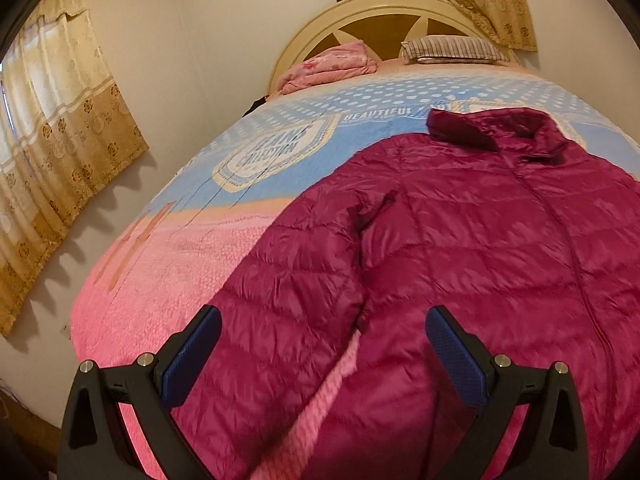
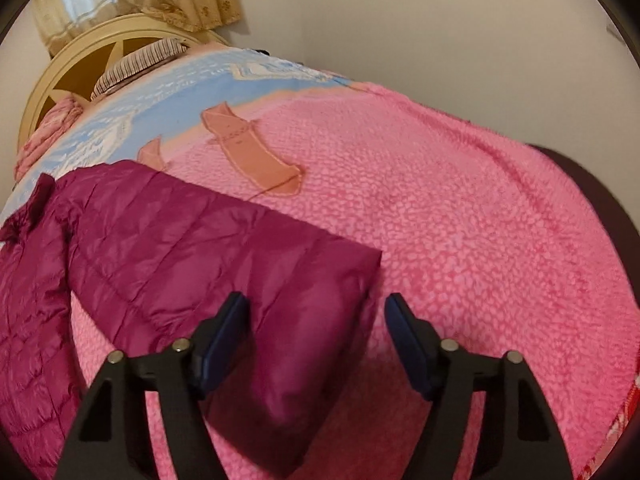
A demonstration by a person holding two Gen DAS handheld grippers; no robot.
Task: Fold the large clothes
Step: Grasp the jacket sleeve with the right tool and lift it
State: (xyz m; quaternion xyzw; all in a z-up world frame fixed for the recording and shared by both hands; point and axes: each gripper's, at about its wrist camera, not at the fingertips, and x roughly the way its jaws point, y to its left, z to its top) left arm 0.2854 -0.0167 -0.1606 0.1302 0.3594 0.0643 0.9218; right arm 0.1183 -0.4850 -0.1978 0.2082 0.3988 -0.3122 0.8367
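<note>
- A magenta quilted puffer jacket (image 1: 480, 260) is seen spread flat on a pink and blue bedspread (image 1: 168, 264), filling the centre and right of the left wrist view.
- Its long axis is laid along the bed: the stand-up collar (image 1: 492, 128) is pointed toward the cream headboard (image 1: 360, 12) at the upper centre of the frame, and the hem is turned toward the lower edge.
- A front seam is seen running from the collar down toward the lower right of the frame, so the front is turned up.
- One sleeve (image 1: 280, 300) is laid beside the body, angled toward the lower left of the frame, with a strip of bedspread shown between sleeve and body.
- The left gripper (image 1: 322, 350) is held with its jaws wide apart above that sleeve and the body's edge; nothing is clamped.
- In the right wrist view the other sleeve (image 2: 224, 256) is stretched from the left of the frame toward the lower centre, its cuff end pointed down the frame.
- The right gripper (image 2: 316, 338) is held open, its blue-padded fingers (image 2: 224, 340) set to either side of the cuff end; whether they touch the fabric cannot be told.
- A striped pillow (image 1: 452, 50) and a folded pink blanket (image 1: 332, 66) are seen lying against the headboard, and beige patterned curtains (image 1: 52, 132) are hung at the left of the left wrist view.
</note>
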